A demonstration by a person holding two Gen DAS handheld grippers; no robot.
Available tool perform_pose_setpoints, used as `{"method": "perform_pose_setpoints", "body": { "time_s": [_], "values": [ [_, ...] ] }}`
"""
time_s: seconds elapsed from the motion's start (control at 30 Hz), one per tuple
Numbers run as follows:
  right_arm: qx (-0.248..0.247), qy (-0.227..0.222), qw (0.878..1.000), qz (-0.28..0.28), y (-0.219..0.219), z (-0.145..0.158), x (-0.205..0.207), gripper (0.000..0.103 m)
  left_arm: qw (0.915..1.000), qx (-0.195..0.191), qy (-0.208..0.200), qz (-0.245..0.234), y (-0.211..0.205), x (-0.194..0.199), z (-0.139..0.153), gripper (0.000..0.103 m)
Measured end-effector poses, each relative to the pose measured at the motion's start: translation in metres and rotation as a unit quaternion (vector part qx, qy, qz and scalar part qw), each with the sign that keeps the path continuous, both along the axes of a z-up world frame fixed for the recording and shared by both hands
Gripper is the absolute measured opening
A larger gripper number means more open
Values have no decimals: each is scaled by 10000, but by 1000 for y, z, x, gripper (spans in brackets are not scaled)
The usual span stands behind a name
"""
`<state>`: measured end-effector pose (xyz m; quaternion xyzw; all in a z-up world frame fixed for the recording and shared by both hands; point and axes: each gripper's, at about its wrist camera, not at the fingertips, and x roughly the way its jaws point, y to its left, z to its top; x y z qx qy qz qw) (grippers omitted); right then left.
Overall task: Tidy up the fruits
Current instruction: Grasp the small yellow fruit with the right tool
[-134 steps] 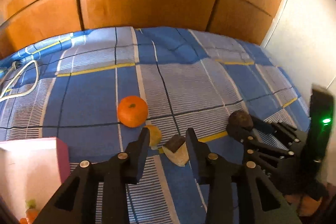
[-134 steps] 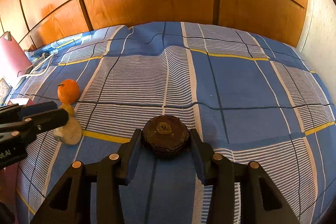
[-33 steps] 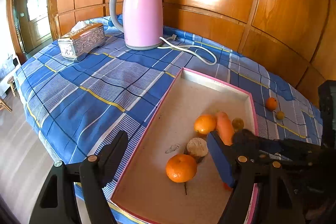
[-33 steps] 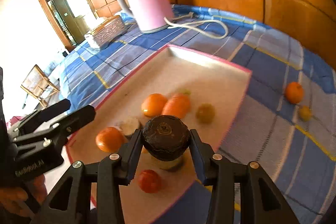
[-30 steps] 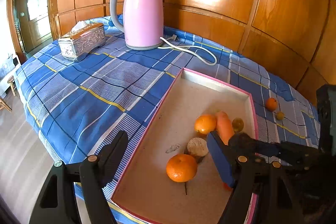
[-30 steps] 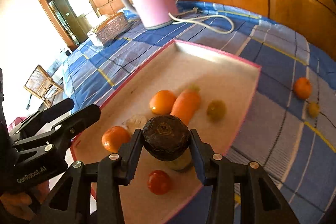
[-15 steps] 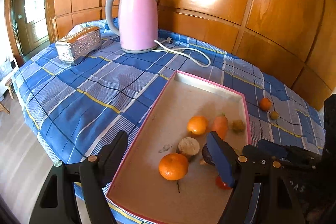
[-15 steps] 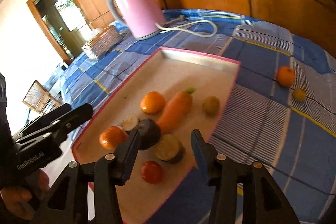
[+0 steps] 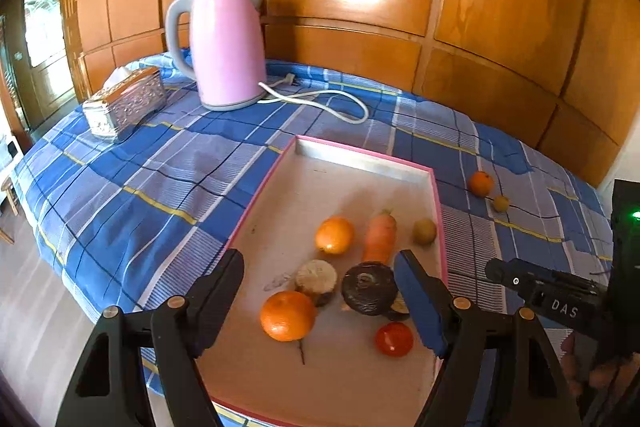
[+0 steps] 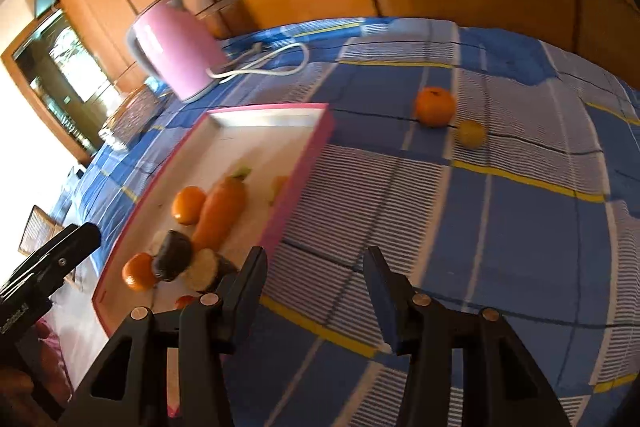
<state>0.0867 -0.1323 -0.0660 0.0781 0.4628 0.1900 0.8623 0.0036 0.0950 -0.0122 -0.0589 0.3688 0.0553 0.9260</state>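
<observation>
A pink-rimmed tray (image 9: 362, 151) (image 10: 298, 163) holds two oranges (image 9: 287, 315) (image 9: 334, 235), a carrot (image 9: 379, 237) (image 10: 222, 213), a dark round fruit (image 9: 368, 287) (image 10: 172, 255), a red tomato (image 9: 394, 339), a small yellow-green fruit (image 9: 424, 231) and cut pieces (image 9: 316, 277). My left gripper (image 9: 320, 303) is open and empty above the tray's near end. My right gripper (image 10: 316, 281) is open and empty over the cloth right of the tray. An orange (image 10: 435, 106) (image 9: 480, 183) and a small yellow fruit (image 10: 471, 134) (image 9: 501, 203) lie on the cloth beyond.
A pink kettle (image 9: 224, 47) (image 10: 176, 55) with a white cord (image 9: 320, 99) stands at the back. A silver tissue box (image 9: 124, 101) sits to its left. The blue checked cloth (image 10: 520, 207) covers the table. Wooden wall panels stand behind.
My right gripper opened and let go of the dark round fruit, which now lies in the tray. It then swung right, off the tray over the cloth. My left gripper stayed open.
</observation>
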Motion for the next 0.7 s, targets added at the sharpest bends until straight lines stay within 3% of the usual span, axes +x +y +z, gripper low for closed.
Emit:
{"method": "perform_pose_setpoints", "body": {
  "time_s": [0.47, 0.7],
  "values": [
    [-100, -74, 9971, -749, -52, -5, 8, 50, 9981, 115, 118, -592, -43, 16, -2, 78],
    [-348, -112, 9932, -1106, -78, -10, 25, 50, 9963, -47, 281, -808, -56, 30, -6, 78]
  ]
}}
